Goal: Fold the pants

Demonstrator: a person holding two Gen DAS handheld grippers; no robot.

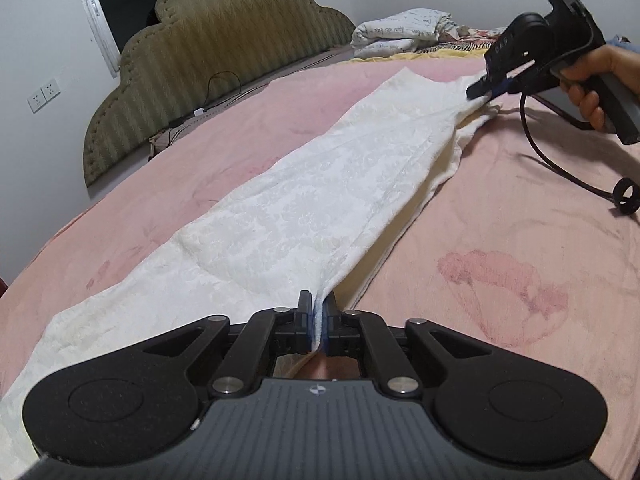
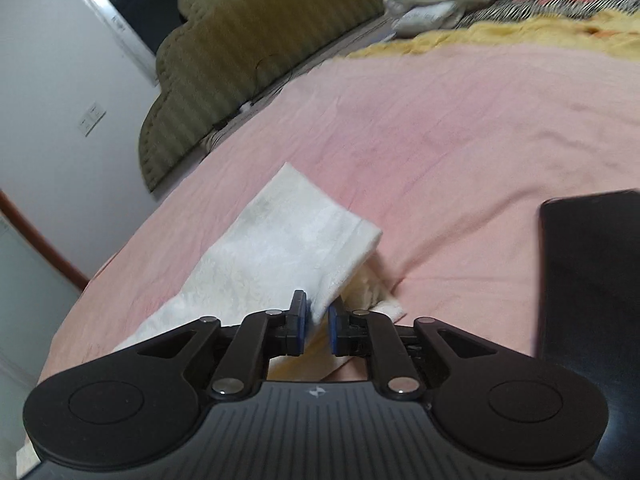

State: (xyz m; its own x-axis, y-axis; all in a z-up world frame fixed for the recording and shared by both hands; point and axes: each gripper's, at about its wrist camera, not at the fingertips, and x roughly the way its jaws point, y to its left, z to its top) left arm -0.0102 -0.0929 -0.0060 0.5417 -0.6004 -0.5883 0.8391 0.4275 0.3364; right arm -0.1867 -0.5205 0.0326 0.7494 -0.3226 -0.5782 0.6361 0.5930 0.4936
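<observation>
The white patterned pants (image 1: 312, 208) lie stretched lengthwise on the pink bed sheet (image 1: 500, 220). My left gripper (image 1: 319, 316) is shut on the near edge of the pants and lifts it slightly. My right gripper (image 1: 486, 88) shows far right in the left wrist view, shut on the far end of the pants. In the right wrist view my right gripper (image 2: 317, 314) pinches the edge of the pants' end (image 2: 280, 248), with the fabric lifted off the sheet (image 2: 440, 140).
An olive padded headboard (image 1: 208, 60) stands at the back left. Folded bedding (image 1: 400, 32) lies at the far end. A black cable (image 1: 560, 160) trails on the sheet at right. A dark phone-like slab (image 2: 592, 280) lies at right in the right wrist view.
</observation>
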